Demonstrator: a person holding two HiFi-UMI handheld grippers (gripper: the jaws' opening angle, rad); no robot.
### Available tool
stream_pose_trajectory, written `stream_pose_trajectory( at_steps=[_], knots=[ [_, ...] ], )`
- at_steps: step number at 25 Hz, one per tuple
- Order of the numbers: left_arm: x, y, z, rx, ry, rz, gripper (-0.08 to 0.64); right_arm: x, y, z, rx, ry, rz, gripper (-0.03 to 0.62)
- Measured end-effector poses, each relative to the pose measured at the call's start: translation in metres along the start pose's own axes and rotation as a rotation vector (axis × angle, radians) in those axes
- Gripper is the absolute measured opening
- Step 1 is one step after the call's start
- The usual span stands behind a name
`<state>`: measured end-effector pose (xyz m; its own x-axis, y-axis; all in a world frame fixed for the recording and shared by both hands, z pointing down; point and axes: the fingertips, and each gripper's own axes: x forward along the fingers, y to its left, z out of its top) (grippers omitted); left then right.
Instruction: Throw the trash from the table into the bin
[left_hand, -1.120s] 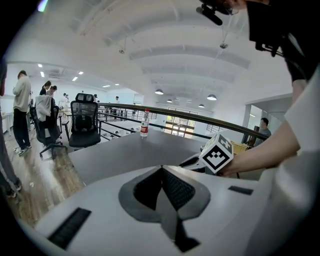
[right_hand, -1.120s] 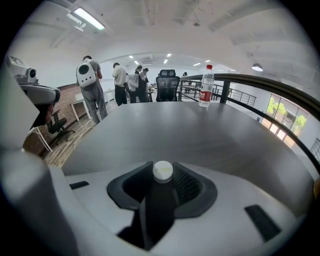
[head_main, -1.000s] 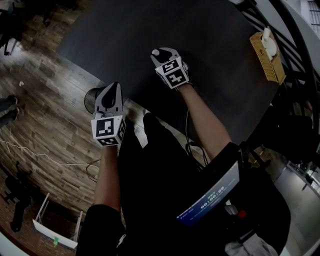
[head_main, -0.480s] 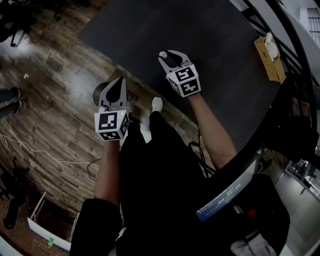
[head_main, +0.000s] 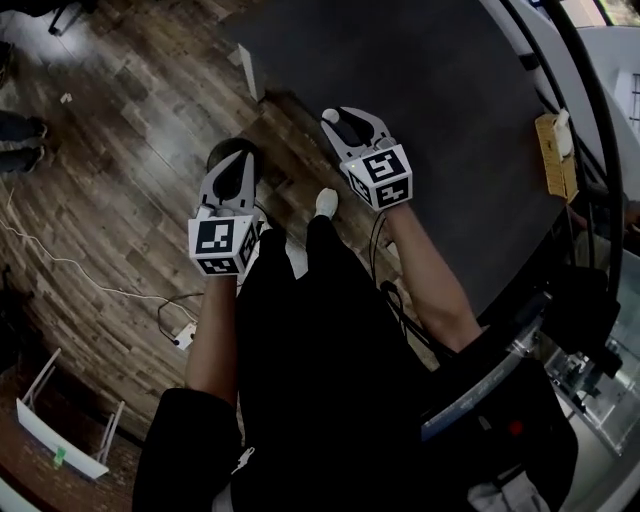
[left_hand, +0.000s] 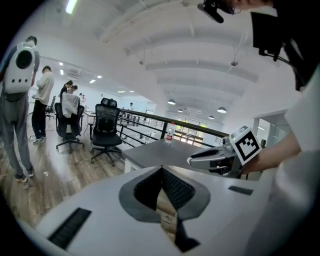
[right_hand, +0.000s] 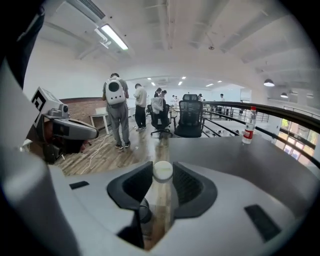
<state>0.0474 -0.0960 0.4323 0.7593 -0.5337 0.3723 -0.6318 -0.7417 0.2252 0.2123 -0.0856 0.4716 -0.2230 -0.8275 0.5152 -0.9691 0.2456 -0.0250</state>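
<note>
1. Head view.
   - Your right gripper (head_main: 345, 122) is clamped on a clear bottle (head_main: 331, 117) (only its white cap shows here).
   - The bottle is off the table (head_main: 420, 70), just beside its near edge.
   - The bin (head_main: 215, 154) stands on the wooden floor (head_main: 130, 150), partly hidden behind your left gripper (head_main: 233, 165).

2. Left gripper view.
   - The left jaws stand closed with nothing between them. Only floor shows through the slit.
   - A second bottle (left_hand: 170, 132) stands upright on the far part of the table. It may be trash that is not yet cleared.

3. Right gripper view.
   - The pads press the bottle just below its cap, and the body hangs down between them.
   - A dark round shape below may be the bin, but this cannot be confirmed.

4. Hazards from here.
   - The grip sits high on a smooth neck. A quick swing could let the bottle pivot or slip out onto the floor.
   - The left gripper covers part of the bin mouth. If you release before the mouth is in plain sight, the bottle may miss or bounce off the rim.
   - The two grippers are near each other. Crossing their paths could knock them together and jar the bottle loose.
</note>
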Motion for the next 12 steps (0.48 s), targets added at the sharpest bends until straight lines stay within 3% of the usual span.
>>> stream_pose_trajectory(
  at_steps=[7,12],
  knots=[
    [-0.053,0.078,-0.041,-0.069,0.03,0.154,0.009,0.06,0.091,0.004,-0.065,0.039,0.161,0.131],
    [-0.089,0.119,-0.073,-0.127,0.048,0.286,0.009,0.101,0.159,-0.003,-0.149,0.084,0.33,0.132]
  ],
)
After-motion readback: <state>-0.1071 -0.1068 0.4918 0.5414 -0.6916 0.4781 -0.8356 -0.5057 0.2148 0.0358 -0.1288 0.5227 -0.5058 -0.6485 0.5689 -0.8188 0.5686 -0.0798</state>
